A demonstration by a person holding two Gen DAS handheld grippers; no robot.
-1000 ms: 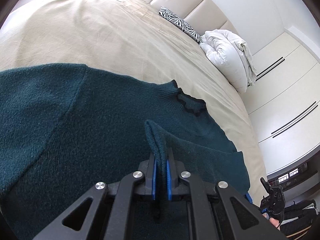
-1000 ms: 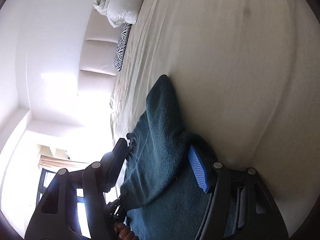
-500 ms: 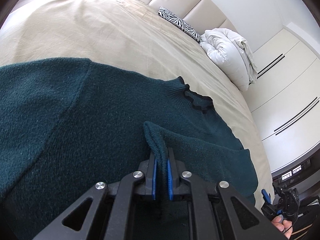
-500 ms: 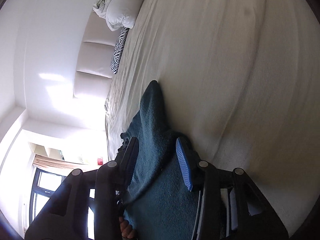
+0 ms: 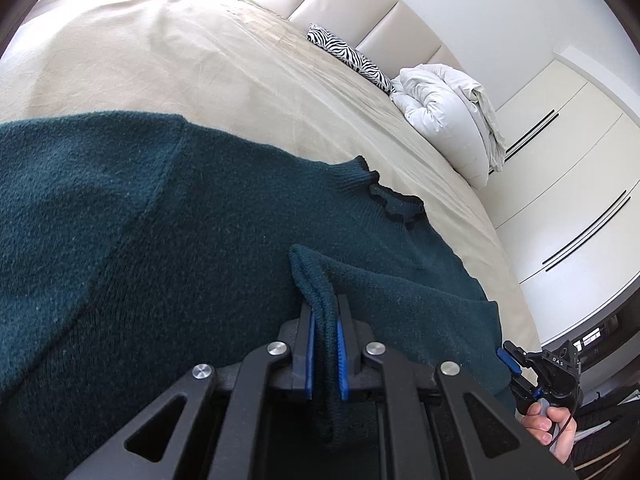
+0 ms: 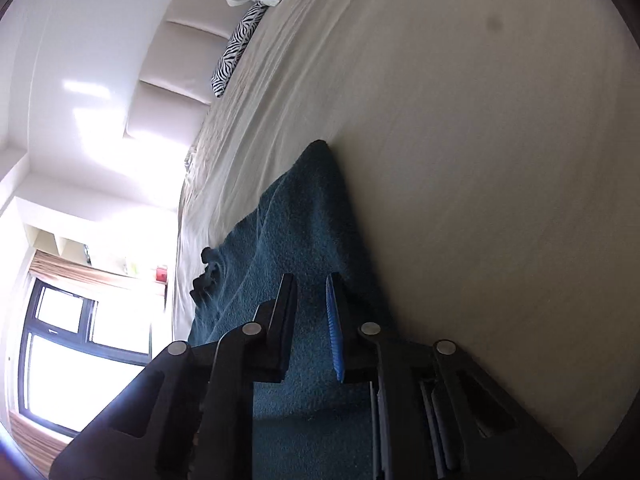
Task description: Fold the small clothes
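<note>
A dark teal knit sweater (image 5: 180, 240) lies spread on the beige bed, its ruffled collar (image 5: 396, 204) toward the headboard. My left gripper (image 5: 323, 312) is shut on a fold of the sweater's edge, held up over the sweater's body. My right gripper (image 6: 311, 292) has its jaws closed to a narrow gap around the sweater's right edge (image 6: 296, 216), fabric between the pads. It also shows in the left wrist view (image 5: 536, 376) at the sweater's far right corner, with a hand behind it.
The beige bed sheet (image 5: 200, 60) stretches beyond the sweater. A zebra-print pillow (image 5: 352, 58) and a white bundled duvet (image 5: 444, 116) sit by the padded headboard. White wardrobe doors (image 5: 568, 184) stand past the bed. A window (image 6: 72, 344) shows in the right wrist view.
My right gripper's jaws have closed from wide open to a narrow gap on the sweater's edge. My left gripper keeps its hold; the sweater has shifted slightly.
</note>
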